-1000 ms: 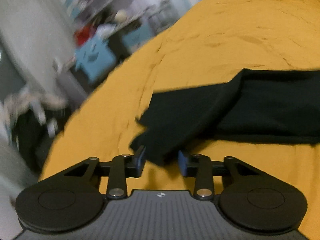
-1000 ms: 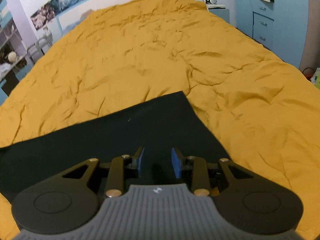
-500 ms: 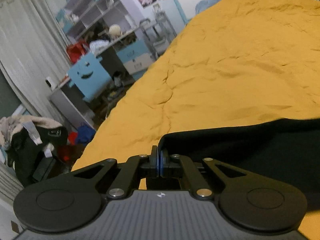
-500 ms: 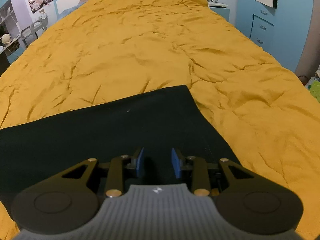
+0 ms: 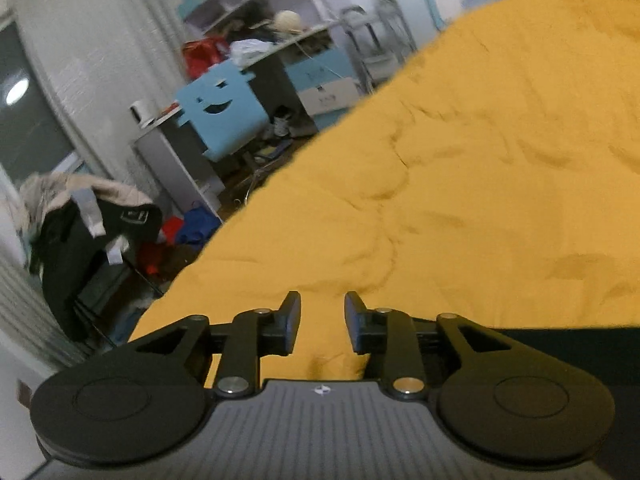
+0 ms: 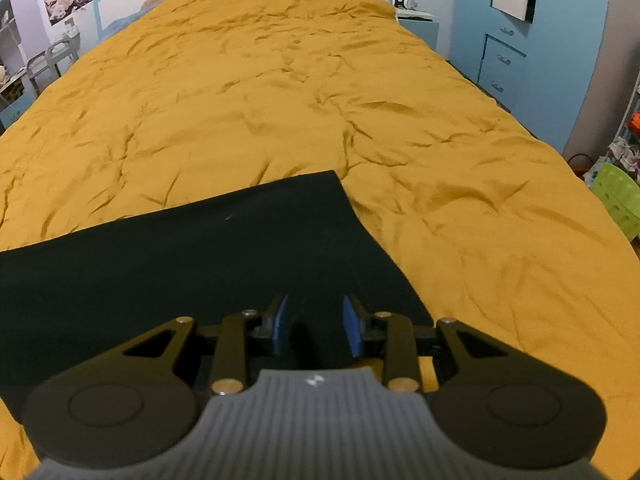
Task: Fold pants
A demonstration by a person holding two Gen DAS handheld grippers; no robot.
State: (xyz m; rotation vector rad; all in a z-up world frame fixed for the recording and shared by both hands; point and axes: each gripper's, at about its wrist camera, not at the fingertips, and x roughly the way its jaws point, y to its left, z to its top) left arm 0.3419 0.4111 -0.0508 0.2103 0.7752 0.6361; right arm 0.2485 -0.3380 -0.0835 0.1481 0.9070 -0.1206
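Black pants (image 6: 192, 264) lie flat on the yellow bedspread (image 6: 280, 92), near edge of the bed. Left hand-held gripper (image 5: 322, 322): jaws opening, narrow gap, only bedspread between them, pants just right of it. Right hand-held gripper (image 6: 313, 326): narrow gap, over the pants, grip unclear.

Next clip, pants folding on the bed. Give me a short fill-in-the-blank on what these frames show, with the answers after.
1. The pants lying on the bedspread are ____ in colour.
2. Between the fingers of the left gripper shows only the ____ bedspread.
3. The right gripper hangs over the ____.
4. The stool at the right wrist view's edge is ____.

Missing words: black; yellow; pants; green
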